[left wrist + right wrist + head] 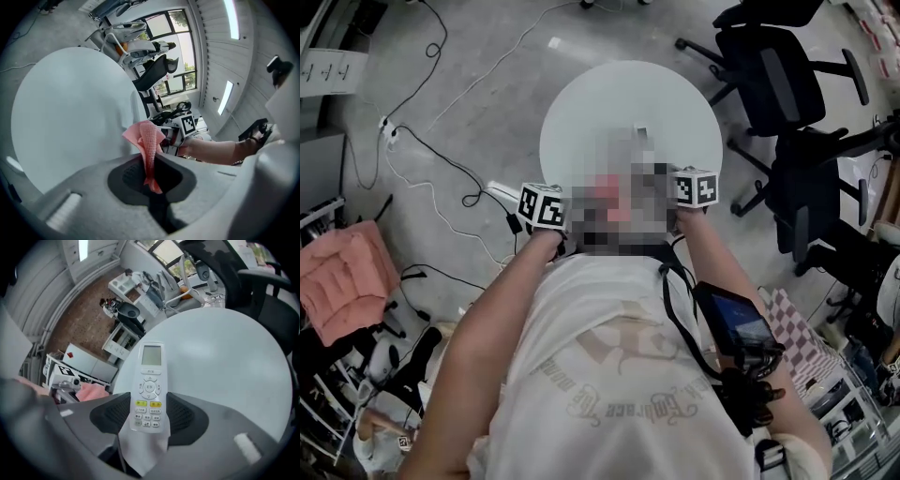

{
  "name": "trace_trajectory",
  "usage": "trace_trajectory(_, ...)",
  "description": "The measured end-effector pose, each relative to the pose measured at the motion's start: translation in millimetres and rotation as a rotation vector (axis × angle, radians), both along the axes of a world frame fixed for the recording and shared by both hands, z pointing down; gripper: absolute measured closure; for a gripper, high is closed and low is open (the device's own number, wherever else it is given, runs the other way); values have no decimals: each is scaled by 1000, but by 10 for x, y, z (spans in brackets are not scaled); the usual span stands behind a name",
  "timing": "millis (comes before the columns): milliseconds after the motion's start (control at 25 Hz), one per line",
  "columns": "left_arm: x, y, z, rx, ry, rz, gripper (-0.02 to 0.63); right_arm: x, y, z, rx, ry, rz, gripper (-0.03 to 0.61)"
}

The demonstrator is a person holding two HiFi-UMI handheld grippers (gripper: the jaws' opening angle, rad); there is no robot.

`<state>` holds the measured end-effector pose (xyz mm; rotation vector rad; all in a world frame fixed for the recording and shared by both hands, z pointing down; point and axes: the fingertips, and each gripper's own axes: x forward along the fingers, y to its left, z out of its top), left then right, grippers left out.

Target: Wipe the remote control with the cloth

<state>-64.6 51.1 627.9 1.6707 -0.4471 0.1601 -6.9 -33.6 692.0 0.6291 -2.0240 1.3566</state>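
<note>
Jaws on both sides are closed on something: the right gripper [150,417] clamps the keypad end of the remote, and the left gripper [151,180] pinches a cloth between its dark pads.

Largest here is the round white table [581,122], bare where it shows, with both grippers held over its near edge; the meeting point is masked in the head view.

Next comes the slim white plastic remote control with a small grey display [150,380]. Its long axis runs straight out along the right gripper's line, display end pointing away over the table, button face turned up. Gripping only the lower end seems meant to leave most of that face free for wiping. It looks lifted rather than resting on the table, though I cannot be sure.

Smallest is the pink waffle-textured cloth [149,140], caught by one bunched end so that a loose fold stands out beyond the jaws, a soft wiping edge. The two grippers are near each other, not yet touching.
</note>
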Motion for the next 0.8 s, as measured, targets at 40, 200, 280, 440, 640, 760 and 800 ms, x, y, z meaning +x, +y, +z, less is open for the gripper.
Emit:
trace_trajectory(40,-44,13,-5,4,-6,-12,594,-18,26,32,8,44,-35,328)
trace_trajectory(200,-240,104,-77,25,-15,-50,594,-26,110,172,67,258,-147,328)
trace_trajectory(280,-349,144,-97,27,-26,-70,594,-71,132,238,101,341,-192,328)
trace_trajectory(440,-381,176,-98,30,-37,-84,594,-67,97,281,151,424,-238,327)
trace_trajectory(640,-479,244,-138,49,-52,-72,594,-107,135,249,184,455,-264,322)
trace_trajectory(760,-532,215,-134,62,-54,-59,592,-111,119,228,191,442,-225,320)
trace_trajectory(800,-548,204,-142,66,-53,-57,594,-110,117,208,195,438,-210,319)
